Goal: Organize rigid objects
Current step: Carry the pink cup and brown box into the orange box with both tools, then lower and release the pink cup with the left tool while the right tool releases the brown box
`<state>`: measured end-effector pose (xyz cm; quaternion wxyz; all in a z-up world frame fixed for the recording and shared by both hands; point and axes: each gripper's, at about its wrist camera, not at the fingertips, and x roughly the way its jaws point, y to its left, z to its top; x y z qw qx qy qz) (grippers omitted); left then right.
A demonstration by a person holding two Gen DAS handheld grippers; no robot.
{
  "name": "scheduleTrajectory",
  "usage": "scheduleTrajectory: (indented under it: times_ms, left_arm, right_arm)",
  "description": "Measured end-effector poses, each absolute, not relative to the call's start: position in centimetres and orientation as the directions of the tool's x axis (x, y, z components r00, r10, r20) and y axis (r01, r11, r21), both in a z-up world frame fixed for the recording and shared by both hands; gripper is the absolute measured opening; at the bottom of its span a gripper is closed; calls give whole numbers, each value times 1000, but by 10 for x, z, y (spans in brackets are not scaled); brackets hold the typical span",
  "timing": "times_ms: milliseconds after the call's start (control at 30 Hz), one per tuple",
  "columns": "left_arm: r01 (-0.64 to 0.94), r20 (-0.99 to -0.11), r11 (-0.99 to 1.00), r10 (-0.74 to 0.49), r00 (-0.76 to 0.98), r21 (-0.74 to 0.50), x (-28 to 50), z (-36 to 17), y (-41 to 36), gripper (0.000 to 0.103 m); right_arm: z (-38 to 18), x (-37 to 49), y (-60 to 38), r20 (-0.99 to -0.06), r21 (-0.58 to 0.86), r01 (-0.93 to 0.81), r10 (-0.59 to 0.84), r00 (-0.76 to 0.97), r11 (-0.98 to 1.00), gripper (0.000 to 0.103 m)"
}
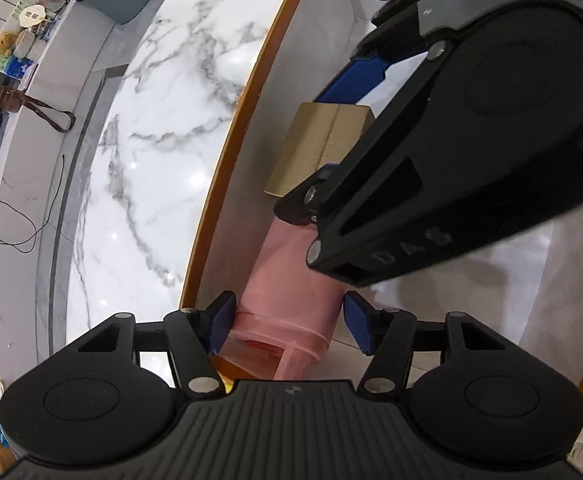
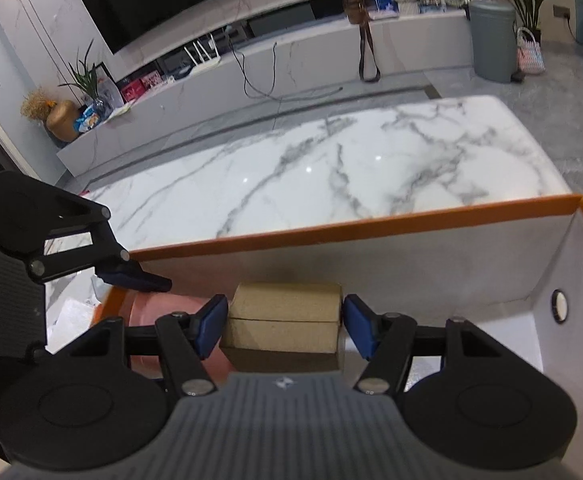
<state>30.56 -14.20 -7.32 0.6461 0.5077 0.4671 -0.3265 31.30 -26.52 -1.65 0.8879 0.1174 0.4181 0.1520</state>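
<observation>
A pink plastic cup (image 1: 287,280) lies on its side inside a white box with an orange rim (image 1: 227,176). My left gripper (image 1: 289,322) points steeply down over it and is open: the cup lies between the blue pads, with a small gap at the right pad. A brown cardboard box (image 2: 283,300) is clamped between the pads of my right gripper (image 2: 283,328), low inside the orange-rimmed box (image 2: 331,230) just beside the pink cup (image 2: 163,308). In the left wrist view the cardboard box (image 1: 315,148) sits beyond the cup, gripped by the right gripper (image 1: 327,136).
The orange-rimmed box stands on a white marble table (image 2: 331,160). Its end wall has a round grommet hole (image 2: 558,306). Crumpled white paper (image 2: 71,312) lies on the table left of the box. A grey bin (image 2: 491,36) and a long low bench stand across the floor.
</observation>
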Motion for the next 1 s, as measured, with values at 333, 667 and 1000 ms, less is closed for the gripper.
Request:
scheduleTrajectory:
  times_ms: [333,667,1000]
  left_arm:
    - [897,-936,270,61,346,350,316,-84,-134,74]
    - [898,-938,277,48,344,343,324,-83,-123,63]
    - [891,-944,335,-9,328,307,337,-62,-116,33]
  right_arm:
    - [-24,328,-259,-772,295,-137,320,550,946,63]
    - [-30,328,-258,-793,287,-131,312,523,949,63]
    - [-26,332,-255,-776,376,-133,390,496,917,63]
